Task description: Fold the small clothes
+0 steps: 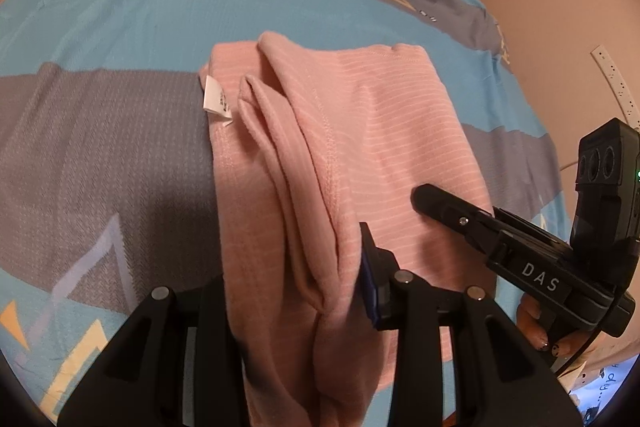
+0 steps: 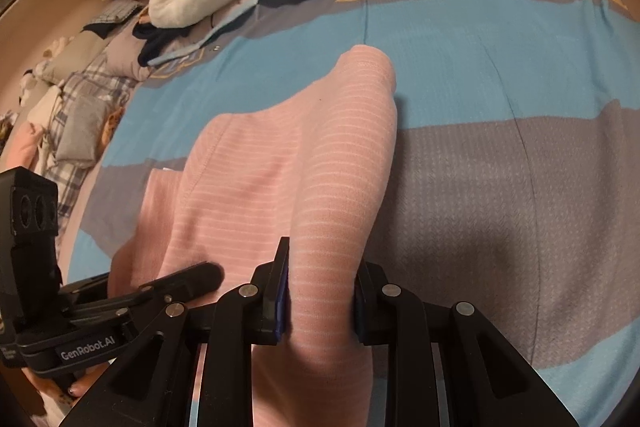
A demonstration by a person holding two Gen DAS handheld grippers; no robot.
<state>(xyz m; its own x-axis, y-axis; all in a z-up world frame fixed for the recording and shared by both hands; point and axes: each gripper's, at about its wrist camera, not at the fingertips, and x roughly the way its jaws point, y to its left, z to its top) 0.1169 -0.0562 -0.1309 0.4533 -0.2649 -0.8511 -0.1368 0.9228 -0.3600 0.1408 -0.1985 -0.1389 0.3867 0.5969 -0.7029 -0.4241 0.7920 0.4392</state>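
Mid-fold: my right claw (image 2: 320,301) and left claw (image 1: 296,311) both grasping pink top (image 1: 360,131) on bed (image 1: 100,131); next, carry fold over evenly

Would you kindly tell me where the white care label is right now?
In the left wrist view, the white care label sits at the left edge of the pink striped knit garment, over the bedspread's grey band.

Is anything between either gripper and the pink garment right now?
Nothing visible. The right gripper already has a fold of the pink garment between its jaws, and the left gripper has the garment's near edge between its own. Only the bedspread lies around it.
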